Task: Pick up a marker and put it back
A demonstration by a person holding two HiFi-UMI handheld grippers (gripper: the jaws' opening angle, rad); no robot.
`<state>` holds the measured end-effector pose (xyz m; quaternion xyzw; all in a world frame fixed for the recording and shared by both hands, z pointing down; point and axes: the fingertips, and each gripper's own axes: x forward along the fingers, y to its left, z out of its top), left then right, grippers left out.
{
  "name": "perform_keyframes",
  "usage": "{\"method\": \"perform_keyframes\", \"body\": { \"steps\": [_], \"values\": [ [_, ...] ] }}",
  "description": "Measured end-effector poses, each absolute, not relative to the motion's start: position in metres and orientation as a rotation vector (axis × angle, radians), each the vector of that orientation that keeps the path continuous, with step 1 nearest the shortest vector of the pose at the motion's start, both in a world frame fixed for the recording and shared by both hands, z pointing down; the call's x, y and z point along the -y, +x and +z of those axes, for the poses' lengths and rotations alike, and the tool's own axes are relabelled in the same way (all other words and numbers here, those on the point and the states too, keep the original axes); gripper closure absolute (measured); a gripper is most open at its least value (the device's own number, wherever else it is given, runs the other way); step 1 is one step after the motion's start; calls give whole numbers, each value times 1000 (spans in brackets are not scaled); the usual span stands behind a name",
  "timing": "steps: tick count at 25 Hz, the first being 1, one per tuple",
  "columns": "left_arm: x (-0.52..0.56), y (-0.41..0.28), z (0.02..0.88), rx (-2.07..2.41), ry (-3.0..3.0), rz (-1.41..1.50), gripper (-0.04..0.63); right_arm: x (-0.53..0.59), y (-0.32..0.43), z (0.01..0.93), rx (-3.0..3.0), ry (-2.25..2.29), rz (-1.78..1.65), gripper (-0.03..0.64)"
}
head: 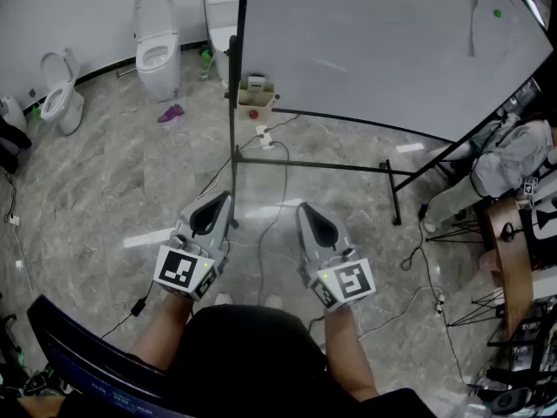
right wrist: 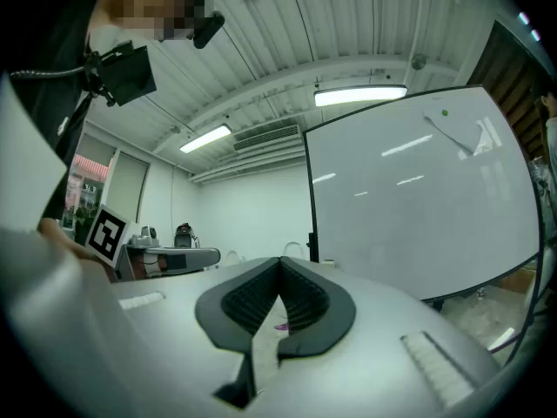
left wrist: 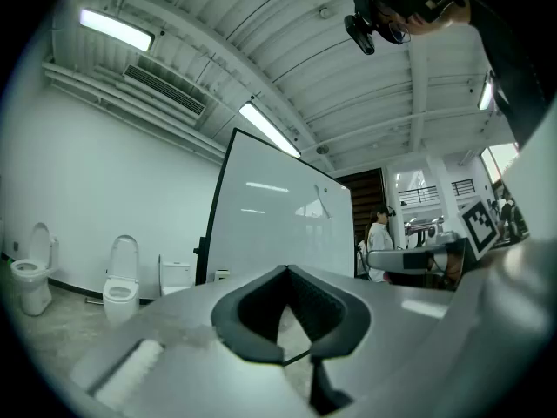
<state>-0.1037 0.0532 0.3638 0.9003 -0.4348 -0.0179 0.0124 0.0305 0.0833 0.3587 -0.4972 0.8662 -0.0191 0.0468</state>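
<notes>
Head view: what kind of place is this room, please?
Probably an indoor lab or test space, not a bathroom: a large whiteboard on a stand, toilets lined by the wall, and cables loose across the floor.

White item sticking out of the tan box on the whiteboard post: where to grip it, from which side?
Grip the white item by its exposed top end, from above: only that end clears the tan box, whose walls cover the rest. Too small to tell whether it is a marker.
</notes>
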Motion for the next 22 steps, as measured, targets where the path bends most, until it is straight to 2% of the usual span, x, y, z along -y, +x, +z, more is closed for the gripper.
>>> {"method": "perform_keyframes", "body": {
  "steps": [22],
  "values": [
    [-58, -92, 375, 1364, 2779, -65, 592, -86, 55, 361, -2602, -1487, -106, 609]
  ]
}}
